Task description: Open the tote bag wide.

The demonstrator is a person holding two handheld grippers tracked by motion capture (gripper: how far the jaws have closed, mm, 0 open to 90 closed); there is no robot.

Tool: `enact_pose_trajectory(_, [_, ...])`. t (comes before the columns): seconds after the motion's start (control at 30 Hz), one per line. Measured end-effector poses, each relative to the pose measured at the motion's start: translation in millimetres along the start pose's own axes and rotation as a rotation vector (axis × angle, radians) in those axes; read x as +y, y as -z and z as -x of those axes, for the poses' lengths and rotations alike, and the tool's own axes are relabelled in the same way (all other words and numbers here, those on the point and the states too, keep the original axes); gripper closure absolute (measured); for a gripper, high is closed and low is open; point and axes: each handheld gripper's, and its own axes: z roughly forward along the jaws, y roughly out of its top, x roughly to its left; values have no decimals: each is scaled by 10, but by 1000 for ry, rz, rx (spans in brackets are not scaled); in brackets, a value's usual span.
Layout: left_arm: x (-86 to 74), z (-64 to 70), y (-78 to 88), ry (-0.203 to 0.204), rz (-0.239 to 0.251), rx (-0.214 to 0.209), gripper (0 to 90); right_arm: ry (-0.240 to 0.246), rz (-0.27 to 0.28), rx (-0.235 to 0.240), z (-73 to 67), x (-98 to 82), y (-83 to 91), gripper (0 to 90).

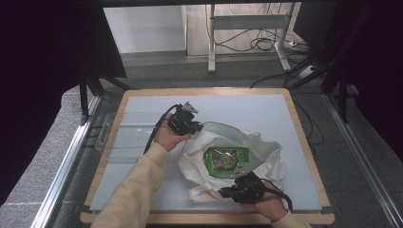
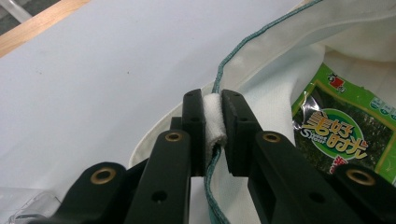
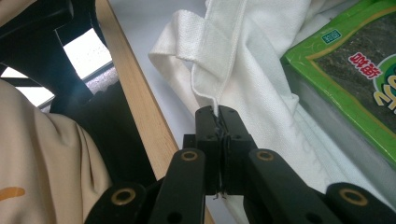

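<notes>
Gripping the white cloth bag (image 1: 228,156) at two opposite points of its mouth, the two grippers hold the opening spread so that the contents lie exposed.

1. Left gripper (image 2: 212,133): the jaws are closed down to the thickness of the fabric, pinching a folded piece of the bag's rim where the green-stitched edge (image 2: 229,58) runs through. In the high view this gripper (image 1: 186,121) sits at the far left side of the bag, over the blue-grey mat (image 1: 142,156).

2. Right gripper (image 3: 218,126): the jaws are closed almost fully together on a thin edge of the bag just below a sewn handle loop (image 3: 187,42). In the high view this gripper (image 1: 240,190) sits at the near edge of the bag, close to the wooden border of the table (image 1: 204,219).

3. Contents: a green snack packet (image 1: 226,160) lies flat inside the bag, near its middle, between the two grip points and clear of both sets of jaws.

Judgement: holding the rim at two separated points keeps the mouth from collapsing over the packet. Both grips appear intended for lifting or arranging the bag, not the packet.
</notes>
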Motion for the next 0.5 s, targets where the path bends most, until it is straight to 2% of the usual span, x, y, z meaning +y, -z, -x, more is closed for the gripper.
enact_pose_trajectory(0.27, [-24,29,16,-5,2,0,807,1,-15,-6,-16,-5,-39,867])
enact_pose_trajectory(0.5, [-64,52,44,-10,14,-7,801,0,-1,-14,-12,7,-17,864])
